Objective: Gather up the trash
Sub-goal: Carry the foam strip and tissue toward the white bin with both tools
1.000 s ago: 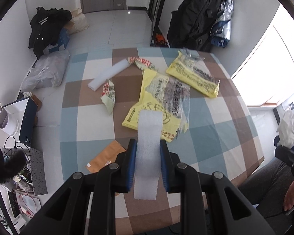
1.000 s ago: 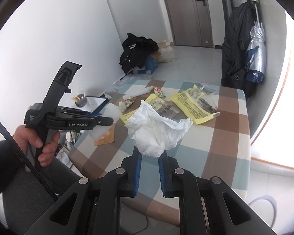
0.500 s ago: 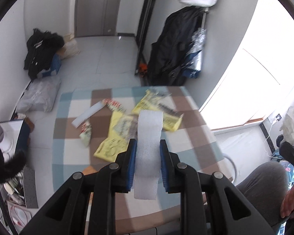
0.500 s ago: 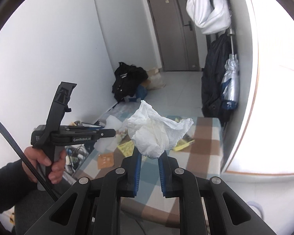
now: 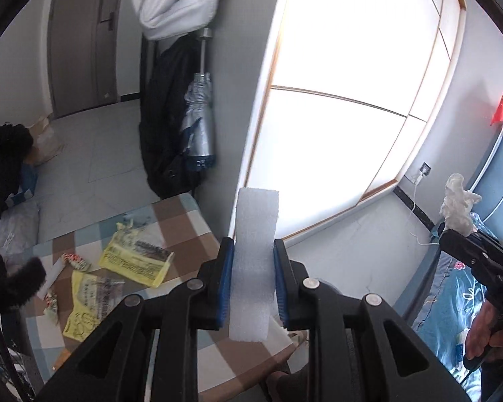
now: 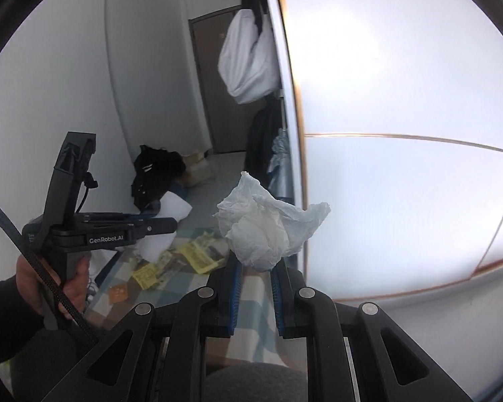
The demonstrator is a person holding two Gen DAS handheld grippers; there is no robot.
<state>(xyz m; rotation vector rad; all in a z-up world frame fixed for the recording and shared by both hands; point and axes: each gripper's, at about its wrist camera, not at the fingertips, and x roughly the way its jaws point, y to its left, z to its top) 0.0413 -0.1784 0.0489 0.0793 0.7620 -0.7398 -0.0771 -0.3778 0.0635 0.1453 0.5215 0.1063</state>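
Observation:
My left gripper [image 5: 253,251] is shut on a white foam strip [image 5: 255,254] and holds it high above the checked table [image 5: 181,214], to the table's right. My right gripper [image 6: 255,264] is shut on a crumpled white tissue [image 6: 268,227], also lifted off the table; the tissue also shows at the right of the left wrist view [image 5: 457,206]. Yellow plastic bags [image 5: 135,263] and red-and-white wrappers [image 5: 75,261] lie on the table. The left gripper appears from the side in the right wrist view [image 6: 164,224].
A large bright window [image 5: 345,77] fills the right. A dark coat and folded umbrella [image 5: 198,124] hang by the wall behind the table. Black clothes and bags [image 5: 3,164] lie on the floor. A blue patterned bedspread [image 5: 452,294] is at right.
Both grippers have risen and swung right, away from the table toward the window, each still holding its piece of trash. The table now sits low and left in both views.

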